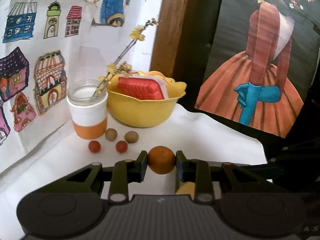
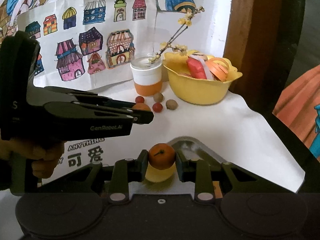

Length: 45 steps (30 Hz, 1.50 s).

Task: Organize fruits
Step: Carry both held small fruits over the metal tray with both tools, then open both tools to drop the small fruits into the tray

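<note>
While each tool point(image 1: 161, 163) point(image 2: 161, 159) clamps an orange point(image 1: 161, 160) point(image 2: 161, 156), carry both gently toward the yellow bowl point(image 1: 140, 110) at twelve o'clock.

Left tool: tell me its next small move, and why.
Probably carry its orange forward to the group of small fruits on the cloth and lower it there. The left tool is shut on the orange, above the cloth. The red balls and brown nuts sit in pairs by the cup, and the bowl looks full.
</note>
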Each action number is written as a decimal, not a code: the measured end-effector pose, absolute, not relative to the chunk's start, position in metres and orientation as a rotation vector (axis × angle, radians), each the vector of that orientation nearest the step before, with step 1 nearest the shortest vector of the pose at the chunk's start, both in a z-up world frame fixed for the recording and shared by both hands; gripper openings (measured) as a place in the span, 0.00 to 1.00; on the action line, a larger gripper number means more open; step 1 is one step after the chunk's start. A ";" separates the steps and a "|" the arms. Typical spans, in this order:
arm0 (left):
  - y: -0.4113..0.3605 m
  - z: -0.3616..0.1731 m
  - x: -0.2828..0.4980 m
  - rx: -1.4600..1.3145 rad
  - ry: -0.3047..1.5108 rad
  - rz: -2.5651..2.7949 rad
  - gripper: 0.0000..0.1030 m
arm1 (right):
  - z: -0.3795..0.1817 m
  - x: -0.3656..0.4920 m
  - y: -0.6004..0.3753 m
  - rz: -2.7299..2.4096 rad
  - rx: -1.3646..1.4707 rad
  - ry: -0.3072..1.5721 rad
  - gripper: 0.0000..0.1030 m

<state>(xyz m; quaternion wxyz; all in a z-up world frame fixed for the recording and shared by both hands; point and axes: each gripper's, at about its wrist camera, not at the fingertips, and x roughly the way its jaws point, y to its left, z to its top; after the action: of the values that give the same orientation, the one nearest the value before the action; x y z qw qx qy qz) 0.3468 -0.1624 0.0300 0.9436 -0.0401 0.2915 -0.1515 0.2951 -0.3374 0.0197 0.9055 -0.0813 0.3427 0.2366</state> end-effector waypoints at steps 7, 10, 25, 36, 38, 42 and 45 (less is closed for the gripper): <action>-0.176 0.027 0.327 -0.076 0.606 -0.337 0.32 | 0.010 0.280 -0.352 0.480 -0.149 0.730 0.30; -0.180 0.026 0.318 -0.076 0.614 -0.354 0.32 | 0.006 0.275 -0.358 0.474 -0.136 0.740 0.30; -0.195 0.013 0.281 -0.075 0.656 -0.395 0.32 | -0.021 0.254 -0.367 0.460 -0.124 0.795 0.30; -0.193 -0.001 0.269 -0.068 0.696 -0.385 0.32 | -0.038 0.251 -0.364 0.438 -0.144 0.814 0.30; -0.194 -0.003 0.268 -0.067 0.703 -0.384 0.32 | -0.039 0.251 -0.363 0.436 -0.147 0.815 0.30; -0.194 -0.007 0.266 -0.062 0.720 -0.380 0.32 | -0.041 0.250 -0.361 0.430 -0.157 0.809 0.30; -0.194 -0.010 0.266 -0.063 0.740 -0.376 0.32 | -0.043 0.248 -0.359 0.426 -0.170 0.797 0.30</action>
<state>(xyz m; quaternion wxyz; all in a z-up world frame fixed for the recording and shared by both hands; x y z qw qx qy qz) 0.2664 -0.1945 -0.0104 0.9147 -0.0305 0.3592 -0.1827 0.2481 -0.3588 -0.0430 0.8961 -0.0819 0.3845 0.2058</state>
